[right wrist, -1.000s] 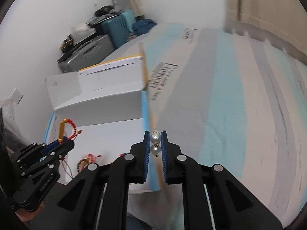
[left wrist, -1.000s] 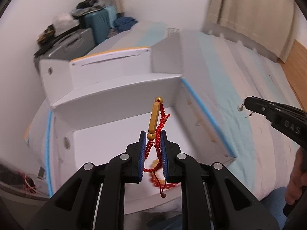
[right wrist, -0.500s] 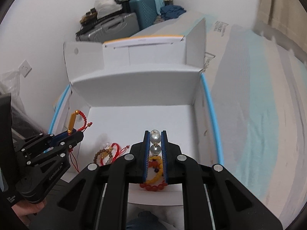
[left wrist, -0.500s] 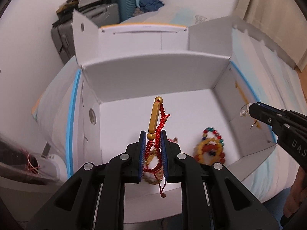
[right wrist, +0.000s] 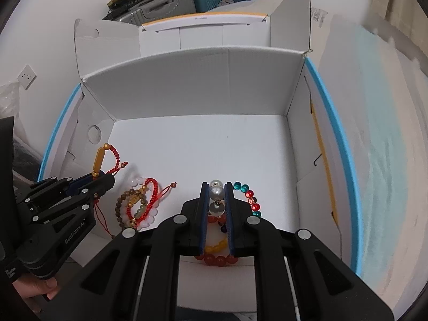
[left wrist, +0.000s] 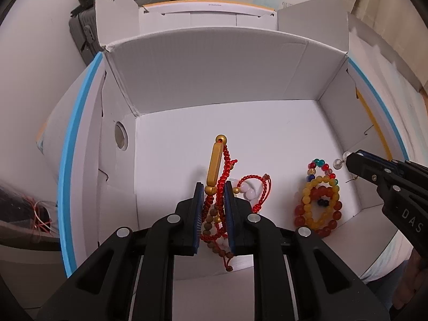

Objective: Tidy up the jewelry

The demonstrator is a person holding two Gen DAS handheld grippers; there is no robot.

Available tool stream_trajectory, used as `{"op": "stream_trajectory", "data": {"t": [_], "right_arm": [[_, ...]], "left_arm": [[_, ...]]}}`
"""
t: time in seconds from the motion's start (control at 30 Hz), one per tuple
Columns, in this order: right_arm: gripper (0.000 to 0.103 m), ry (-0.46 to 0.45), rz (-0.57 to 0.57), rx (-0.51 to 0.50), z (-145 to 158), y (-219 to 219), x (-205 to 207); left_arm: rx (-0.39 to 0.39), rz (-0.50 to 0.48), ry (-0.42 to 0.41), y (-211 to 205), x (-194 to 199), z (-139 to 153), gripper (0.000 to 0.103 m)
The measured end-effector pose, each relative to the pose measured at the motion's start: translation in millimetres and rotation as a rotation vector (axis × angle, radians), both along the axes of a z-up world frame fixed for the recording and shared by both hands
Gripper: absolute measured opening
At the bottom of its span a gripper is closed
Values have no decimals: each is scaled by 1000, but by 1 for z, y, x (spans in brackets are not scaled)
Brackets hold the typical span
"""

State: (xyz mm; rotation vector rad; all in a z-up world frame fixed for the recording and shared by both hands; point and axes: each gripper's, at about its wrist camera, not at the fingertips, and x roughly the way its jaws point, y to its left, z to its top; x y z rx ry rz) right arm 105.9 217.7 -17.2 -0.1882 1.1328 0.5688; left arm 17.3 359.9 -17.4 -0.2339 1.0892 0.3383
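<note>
My left gripper [left wrist: 213, 187] is shut on a red cord bracelet with a gold bar [left wrist: 214, 165] and holds it above the front left floor of the open white box [left wrist: 208, 72]. It also shows in the right wrist view [right wrist: 100, 157]. My right gripper [right wrist: 216, 187] is shut on a pair of pearl earrings [right wrist: 216, 192] above the front of the box. In the left wrist view the pearls [left wrist: 337, 162] stick out of its tip. On the box floor lie a pile of red cord and brown bead bracelets [right wrist: 137, 203] and orange, yellow and coloured bead bracelets [left wrist: 319, 203].
The box sits on a bed with a blue and grey striped sheet [right wrist: 379, 133]. Its flaps stand up at the back and sides. Suitcases [right wrist: 160, 0] and clothes are stacked against the far wall. A plastic bag [left wrist: 24, 208] lies at the left.
Both grippers have moved forward and down over the box with their jewelry still held. The box floor and the bracelets on it have come into full view.
</note>
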Motion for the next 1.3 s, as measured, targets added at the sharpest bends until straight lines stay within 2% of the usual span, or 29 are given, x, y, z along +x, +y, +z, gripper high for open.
{"op": "stream_trajectory", "data": {"t": [0.1, 0.2, 0.23, 0.27, 0.3, 0.33, 0.4, 0.43, 0.5, 0.57, 0.63, 0.77, 0.93, 1.07, 1.3], "right_arm": [[11, 6, -1, -9, -3, 3, 1], [15, -1, -5, -7, -2, 1, 0], [25, -6, -7, -3, 0, 0, 0], [42, -20, -13, 0, 3, -1, -2], [51, -38, -15, 7, 6, -3, -4], [53, -47, -17, 12, 9, -4, -5], [66, -62, -26, 23, 15, -9, -9], [68, -73, -29, 33, 19, -12, -12], [77, -96, -27, 52, 27, -18, -18], [83, -131, -28, 68, 38, -26, -29], [85, -158, -28, 78, 46, -32, -39], [95, -212, -50, 110, 62, -48, -64], [95, -230, -69, 134, 71, -63, -94], [95, -268, -63, 128, 75, -71, -121], [95, -276, -81, 131, 69, -80, -142]], "left_arm": [[0, -4, -4, 0, 0, 1, 18], [20, 5, -18, -1, -3, 6, 32], [27, 15, -31, 0, -5, 8, 44], [28, 21, -50, 0, -8, 11, 58], [39, 27, -62, -1, -10, 14, 65], [44, 22, -73, -2, -11, 17, 67], [67, 24, -69, -6, -14, 21, 74], [71, 30, -76, -7, -17, 24, 78], [82, 35, -108, -11, -27, 33, 83], [107, 39, -132, -15, -36, 41, 91], [126, 46, -154, -19, -48, 48, 96], [135, 91, -226, -28, -79, 59, 97], [134, 77, -234, -45, -106, 59, 97], [154, 103, -247, -51, -129, 50, 97], [154, 105, -234, -55, -150, 40, 97]]}}
